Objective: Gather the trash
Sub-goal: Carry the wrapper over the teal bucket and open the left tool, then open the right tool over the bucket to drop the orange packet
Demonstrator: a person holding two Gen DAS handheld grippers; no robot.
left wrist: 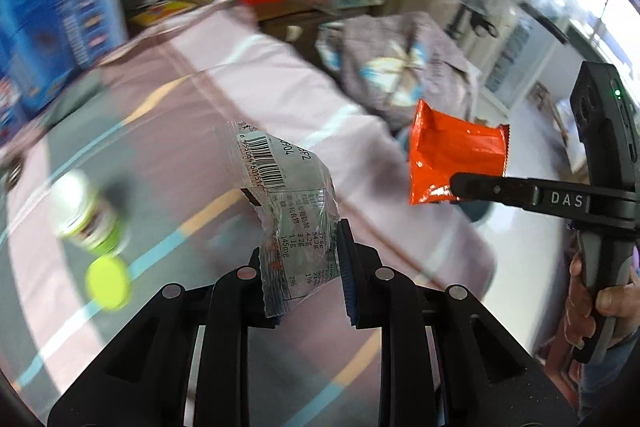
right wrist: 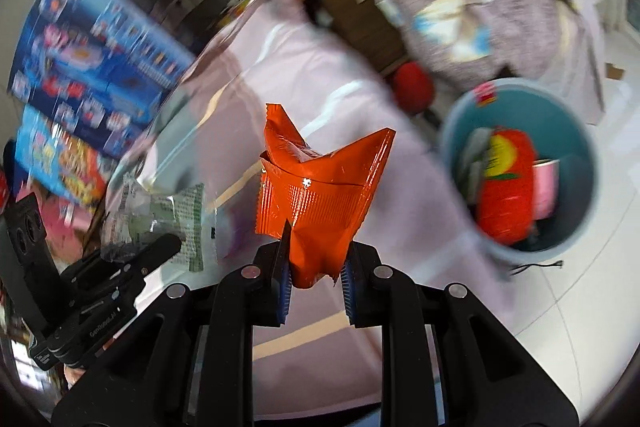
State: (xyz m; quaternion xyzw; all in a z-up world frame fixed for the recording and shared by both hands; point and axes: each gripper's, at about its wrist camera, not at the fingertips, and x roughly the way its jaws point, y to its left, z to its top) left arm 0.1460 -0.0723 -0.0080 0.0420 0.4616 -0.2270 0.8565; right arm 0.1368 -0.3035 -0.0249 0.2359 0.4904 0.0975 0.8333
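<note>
Both hands carry trash clear of the bed (left wrist: 224, 75), whose pink cover has orange and blue stripes. The left gripper (left wrist: 308, 279) has its fingers narrowed onto the lower end of a clear wrapper (left wrist: 288, 195), which stands up and away from the fingers, long axis roughly along the pointing line. The right gripper (right wrist: 314, 279) is clamped on the crumpled base of an orange wrapper (right wrist: 320, 187), whose torn top flares upward.

The relation that matters is the blue bin (right wrist: 452, 131): in the right wrist view it stands on the pale floor off the bed's far right edge, ahead and to the right of the orange wrapper, already holding other rubbish. The right hand looks the nearer of the two; the left gripper sits to its left, over the bed.

Readable writing: a barcode with partial digits, "904", and a nutrition panel including "145mg" on the clear wrapper; "DAS" on the right gripper's finger. A green-capped bottle (left wrist: 86, 215) and loose lid (left wrist: 108, 281) lie on the bed's near left part.
</note>
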